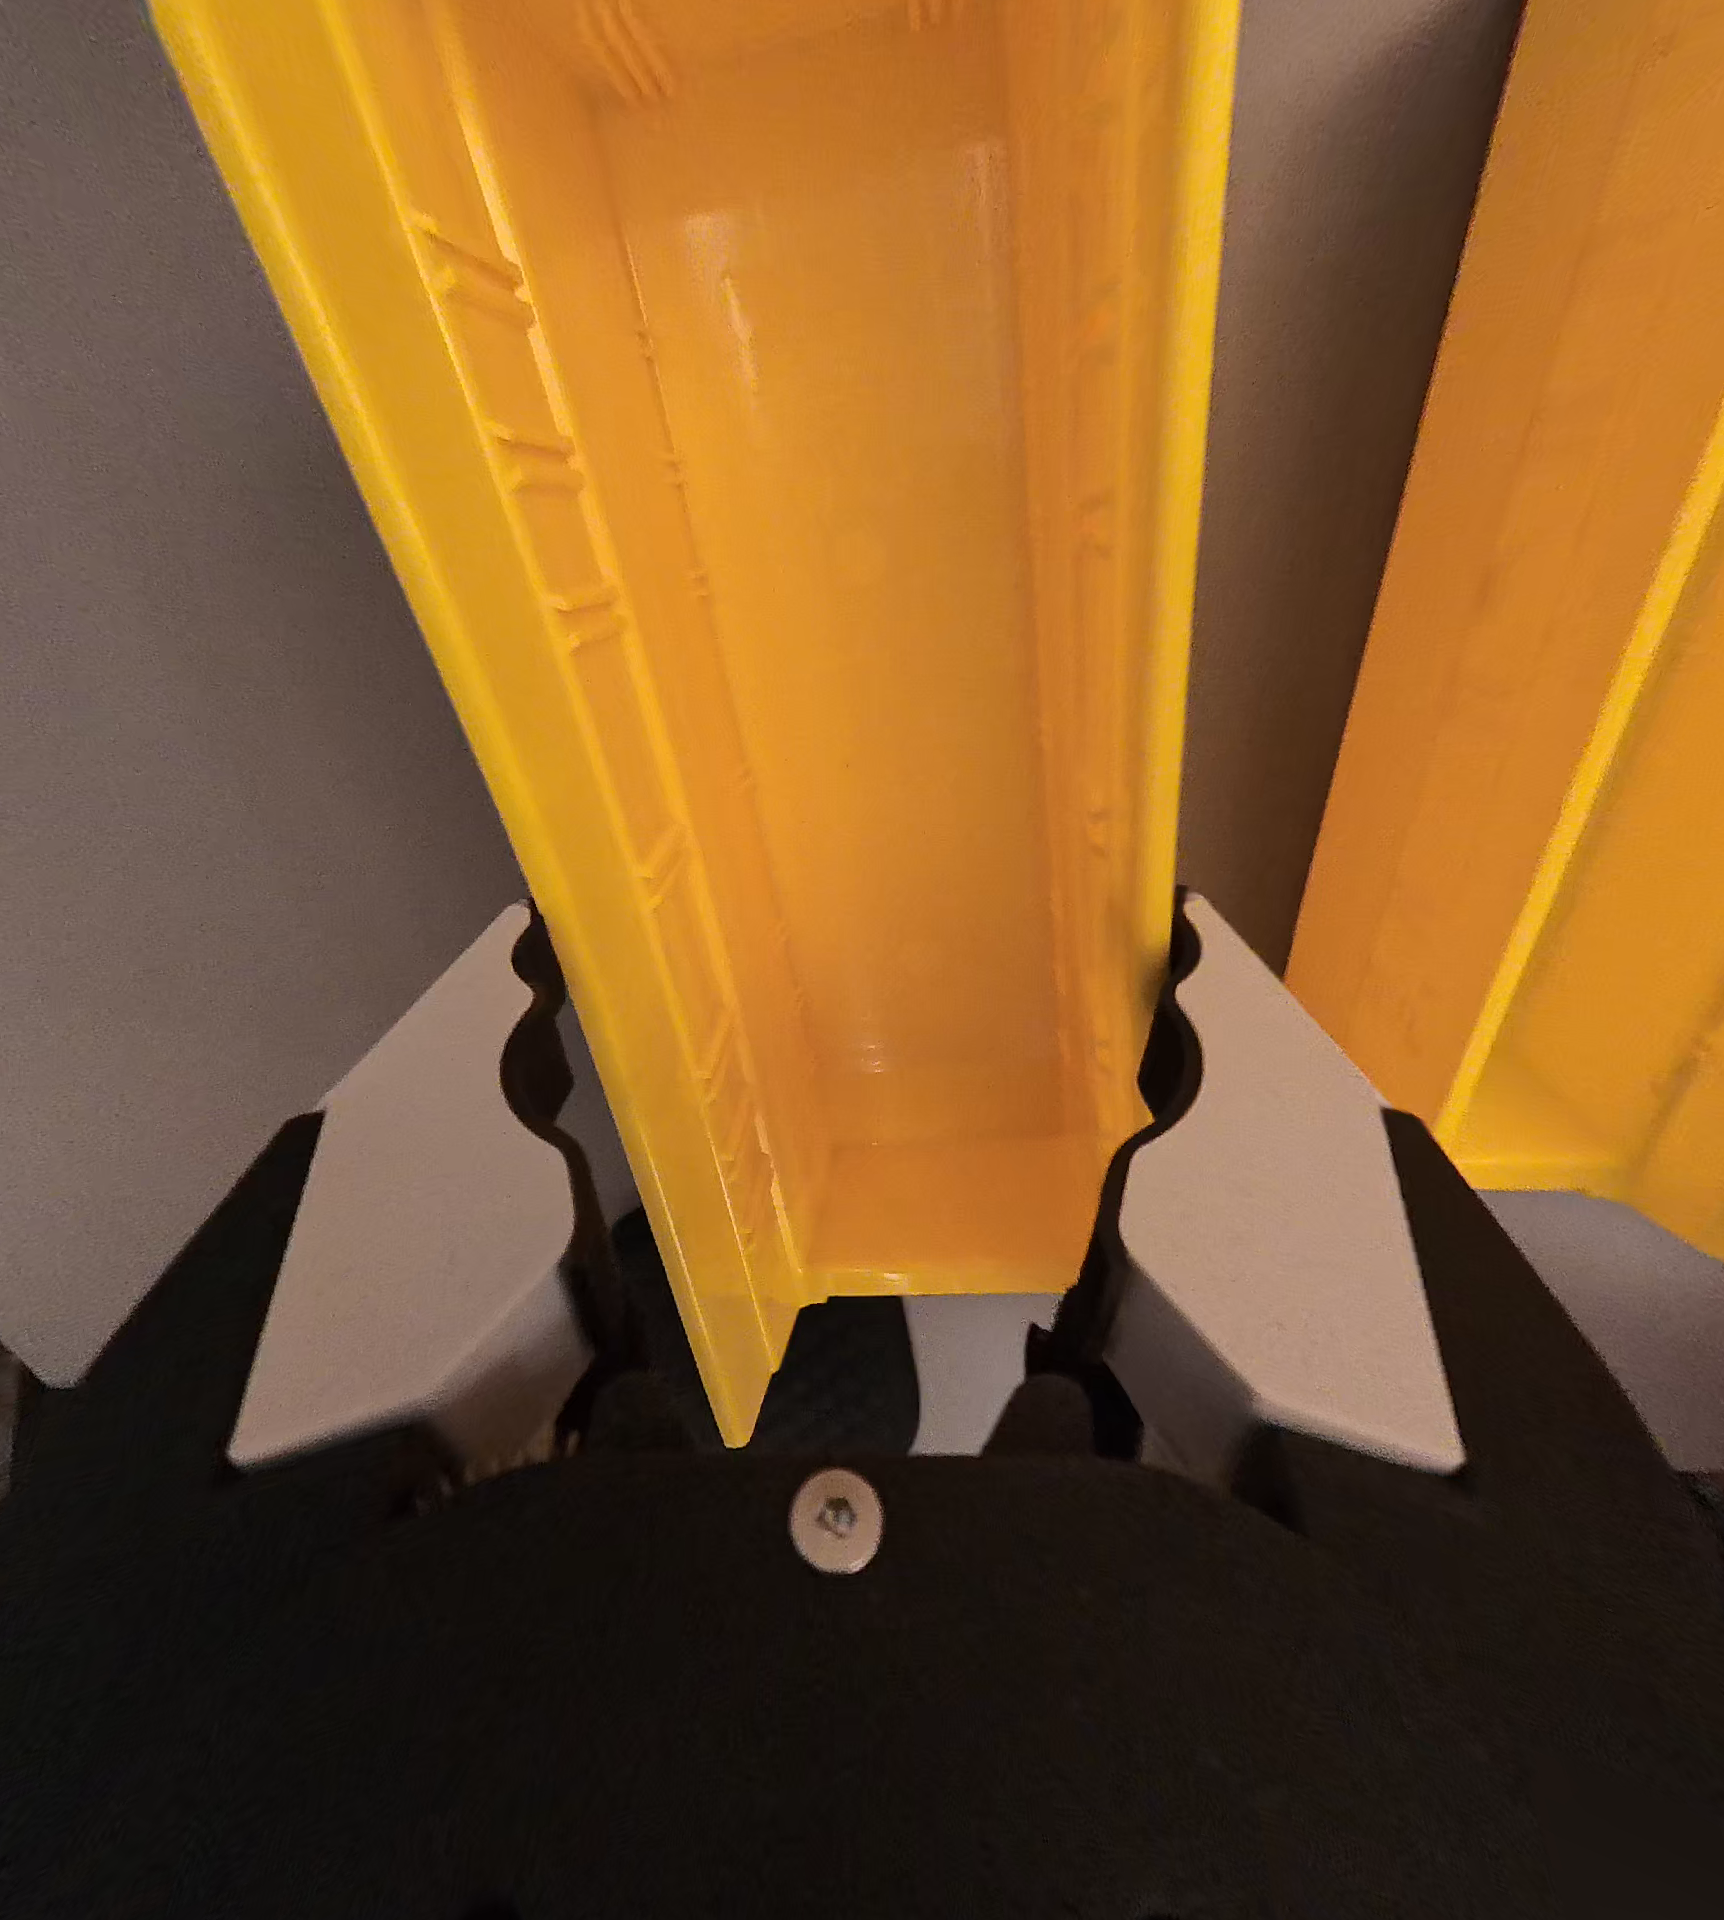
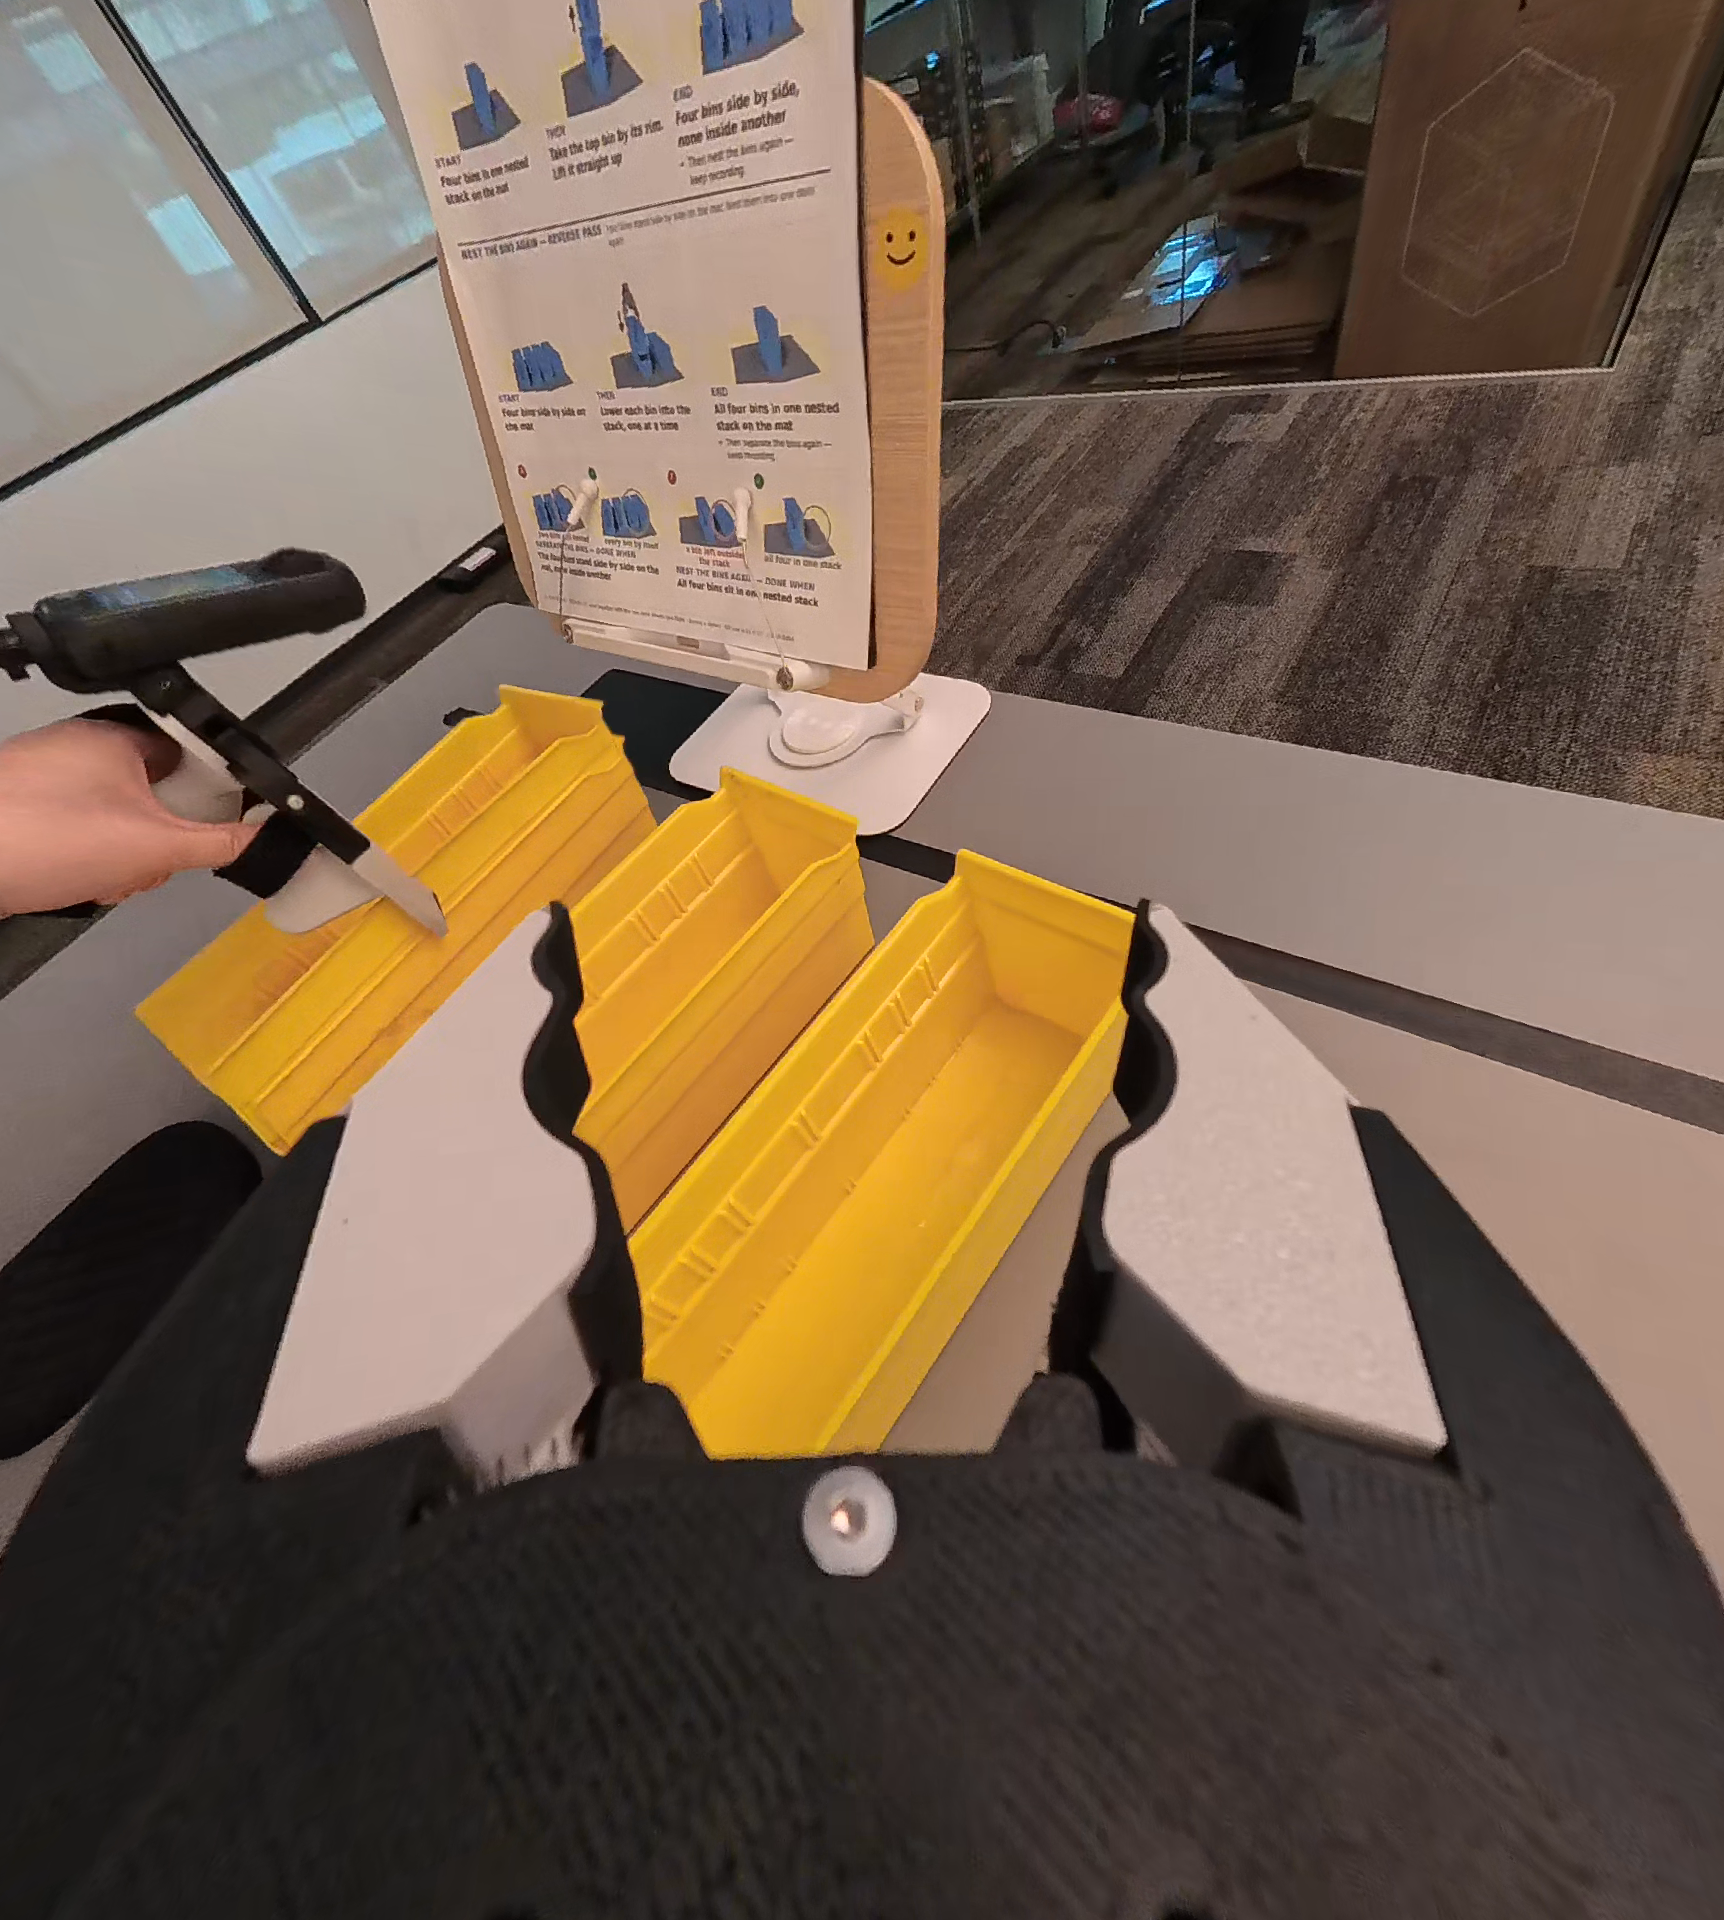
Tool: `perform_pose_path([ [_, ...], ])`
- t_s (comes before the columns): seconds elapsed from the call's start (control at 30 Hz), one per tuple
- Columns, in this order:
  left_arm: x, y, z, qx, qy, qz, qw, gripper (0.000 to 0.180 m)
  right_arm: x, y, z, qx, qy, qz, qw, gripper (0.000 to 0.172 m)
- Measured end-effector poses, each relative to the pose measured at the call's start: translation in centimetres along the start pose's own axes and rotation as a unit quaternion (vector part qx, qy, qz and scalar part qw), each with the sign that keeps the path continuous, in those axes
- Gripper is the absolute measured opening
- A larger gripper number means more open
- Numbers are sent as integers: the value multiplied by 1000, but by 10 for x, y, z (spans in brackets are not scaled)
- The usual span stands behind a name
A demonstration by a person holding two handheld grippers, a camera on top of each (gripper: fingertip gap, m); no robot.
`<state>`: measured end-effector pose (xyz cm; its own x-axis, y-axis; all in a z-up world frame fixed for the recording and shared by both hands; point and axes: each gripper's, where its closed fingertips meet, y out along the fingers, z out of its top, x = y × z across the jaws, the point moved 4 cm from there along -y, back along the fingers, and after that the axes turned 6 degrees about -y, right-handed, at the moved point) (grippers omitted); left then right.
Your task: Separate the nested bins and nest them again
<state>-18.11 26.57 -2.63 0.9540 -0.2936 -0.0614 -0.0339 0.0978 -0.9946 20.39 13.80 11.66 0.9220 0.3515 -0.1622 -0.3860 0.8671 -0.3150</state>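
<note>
Observer: Where are the bins sitting right now?

Operator: They are standing side by side on the grey table (image 2: 1409, 935), long sides running toward its far edge. The left bin (image 1: 837, 623) is lying nearest the table's left edge, the middle bin (image 2: 712, 935) is sitting just beside it, and the right bin (image 2: 920, 1143) is coming next in the row, a little apart.

Observer: And what are the left tongs (image 1: 853, 925) doing?

Operator: A hand (image 2: 37, 821) is holding them low over the left bin, and they are straddling its near end. Both black pads are pressing against its outer walls, so they are gripping it across its width. The side of that bin is showing extra rim lines, so another bin is apparently sitting inside it.

Observer: Are the right tongs (image 2: 842, 935) gripping anything?

Operator: No, they are hanging open above the right bin, which is showing slantwise between the fingers. The middle bin's wall is showing between the left pad and the right bin's rim. The right pad's tip is overlapping the bin's far corner in the view, but I cannot tell whether it is touching.

Observer: Is anything else standing there?

Operator: A white stand (image 2: 837, 727) is sitting at the table's far edge — it is carrying an instruction sheet (image 2: 650, 312) with blue drawings
</note>
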Motion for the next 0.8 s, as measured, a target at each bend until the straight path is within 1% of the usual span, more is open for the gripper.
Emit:
perform_pose_path([
  [0.1, 5, -5, 1, -6, -3, -22, 1000, 114, -1, 2, -1, -5, -1, 1, 1000, 105],
  [0.17, 7, -8, 1, -4, -4, -25, 1000, 113, -1, 4, -2, -8, -1, 2, 1000, 105],
  [0.53, -5, -15, -4, -21, 19, 25, 999, 110, 1, 4, -2, -8, 3, 1, 1000, 105],
  [0.8, -6, -22, -1, -19, 23, 26, 999, 107, -3, 11, -6, -26, -3, 4, 1000, 105],
])
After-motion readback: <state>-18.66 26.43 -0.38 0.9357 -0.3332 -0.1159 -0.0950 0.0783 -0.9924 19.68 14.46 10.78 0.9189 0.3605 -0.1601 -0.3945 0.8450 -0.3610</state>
